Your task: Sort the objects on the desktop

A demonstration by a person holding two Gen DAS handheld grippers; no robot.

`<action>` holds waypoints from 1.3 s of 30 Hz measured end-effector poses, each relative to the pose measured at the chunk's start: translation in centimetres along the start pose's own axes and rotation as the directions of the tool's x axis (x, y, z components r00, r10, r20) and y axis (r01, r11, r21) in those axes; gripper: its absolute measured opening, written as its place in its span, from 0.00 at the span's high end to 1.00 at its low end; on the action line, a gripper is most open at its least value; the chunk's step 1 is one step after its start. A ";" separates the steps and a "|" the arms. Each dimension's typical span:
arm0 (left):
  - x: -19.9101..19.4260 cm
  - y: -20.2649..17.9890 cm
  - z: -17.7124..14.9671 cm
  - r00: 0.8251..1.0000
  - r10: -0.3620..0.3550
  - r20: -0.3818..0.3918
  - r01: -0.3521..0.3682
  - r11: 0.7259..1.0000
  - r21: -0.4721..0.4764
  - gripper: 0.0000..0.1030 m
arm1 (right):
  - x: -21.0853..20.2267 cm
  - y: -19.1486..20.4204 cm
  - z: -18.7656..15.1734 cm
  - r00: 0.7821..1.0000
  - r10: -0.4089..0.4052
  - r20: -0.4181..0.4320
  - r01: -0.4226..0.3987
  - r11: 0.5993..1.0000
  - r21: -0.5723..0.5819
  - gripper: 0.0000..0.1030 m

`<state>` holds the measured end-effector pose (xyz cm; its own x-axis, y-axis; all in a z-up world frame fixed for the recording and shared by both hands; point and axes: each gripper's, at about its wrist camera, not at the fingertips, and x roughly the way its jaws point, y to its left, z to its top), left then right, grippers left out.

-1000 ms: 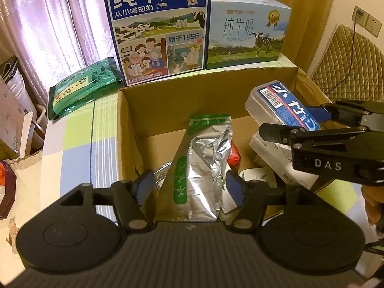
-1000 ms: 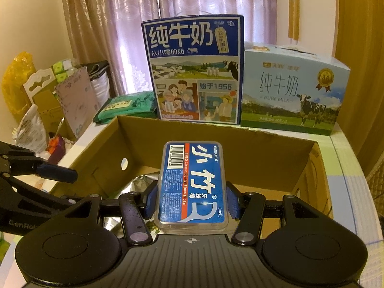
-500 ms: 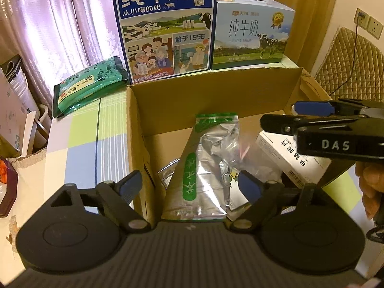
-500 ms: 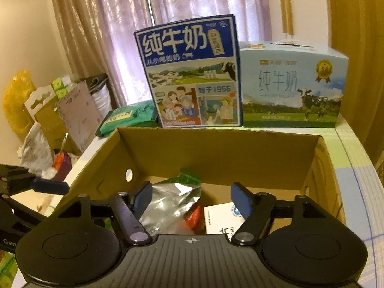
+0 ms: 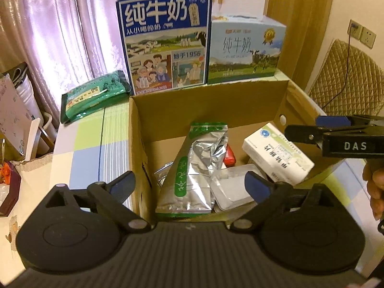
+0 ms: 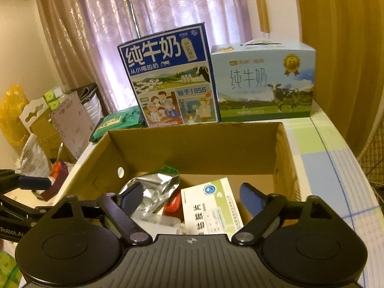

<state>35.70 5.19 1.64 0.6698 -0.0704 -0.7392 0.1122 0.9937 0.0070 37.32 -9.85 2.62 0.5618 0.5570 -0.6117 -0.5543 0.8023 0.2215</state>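
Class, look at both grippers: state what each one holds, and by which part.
Nothing is held. The left gripper and the right gripper both stand open above the cardboard box, their fingers touching nothing.

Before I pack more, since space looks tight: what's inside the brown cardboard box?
Inside the brown cardboard box: a silver-green foil pouch, a white-green carton, a clear plastic case, something red. The box floor beneath is mostly covered.

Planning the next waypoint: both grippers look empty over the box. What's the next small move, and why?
Probably swing the left gripper left toward the green packet, the only loose item still on the table outside the cardboard box. Both it and the right gripper are open and hold nothing, and the silver pouch, white carton and clear case already lie inside.
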 end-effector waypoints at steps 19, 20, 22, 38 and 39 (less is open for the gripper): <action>-12.2 -4.3 -5.4 0.985 0.100 0.139 -0.083 0.989 -0.124 0.01 | -12.4 0.5 -4.7 1.000 -0.020 -0.019 0.021 0.998 0.053 0.02; -12.7 -4.6 -5.7 0.984 0.109 0.138 -0.090 0.987 -0.134 0.01 | -13.0 0.5 -5.0 1.000 -0.021 -0.021 0.022 0.998 0.058 0.02; -13.8 -5.2 -6.3 0.981 0.133 0.139 -0.111 0.982 -0.155 0.01 | -14.3 0.4 -5.4 1.000 -0.022 -0.019 0.023 0.998 0.063 0.02; -18.9 -9.6 -10.1 0.978 0.170 0.125 -0.141 0.967 -0.214 0.01 | -22.1 0.0 -8.6 0.998 -0.066 -0.002 0.066 0.996 0.055 0.02; -19.1 -9.8 -10.3 0.977 0.173 0.125 -0.144 0.966 -0.214 0.01 | -22.4 -0.2 -8.8 0.998 -0.067 -0.008 0.067 0.996 0.061 0.02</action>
<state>14.24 -2.32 8.69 0.7655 0.0922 -0.6368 -0.1450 0.9889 -0.0312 19.41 -24.34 9.58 0.5930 0.5002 -0.6310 -0.4768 0.8496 0.2254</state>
